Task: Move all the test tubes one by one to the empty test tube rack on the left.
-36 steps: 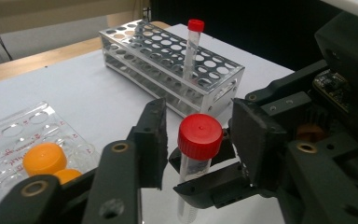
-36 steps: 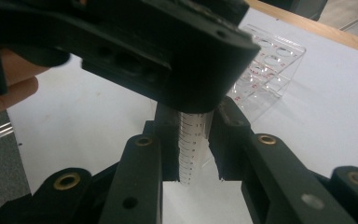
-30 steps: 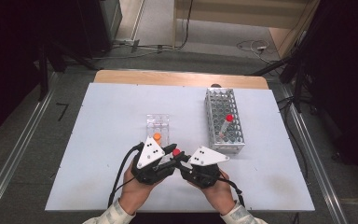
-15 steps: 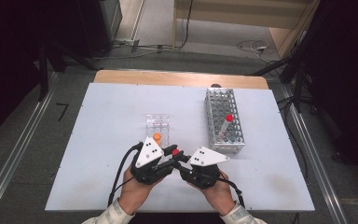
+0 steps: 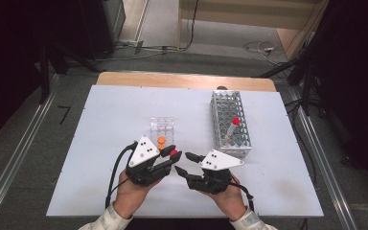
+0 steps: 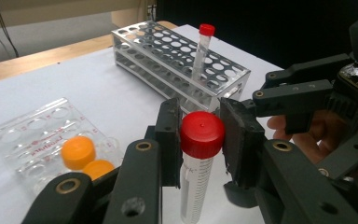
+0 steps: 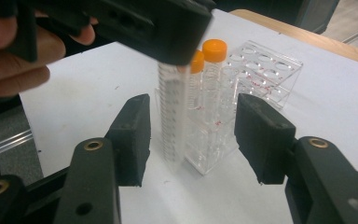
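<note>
Jaws: left gripper [image 6: 200,140] clamps red-capped tube [image 6: 200,154], base cut off; right gripper [image 7: 191,135] just opened, w/ tube between.

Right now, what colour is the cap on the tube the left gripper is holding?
Red. The cap shows best in the left gripper view, between the left gripper jaws.

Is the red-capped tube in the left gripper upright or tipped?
Upright: the red-capped tube hangs vertically, cap on top, clamped at the cap by the left gripper.

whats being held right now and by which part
The left gripper holds a red-capped tube by its cap, upright. The right gripper has just been opening; its jaws stand apart on either side of that tube's body, holding nothing.
</note>
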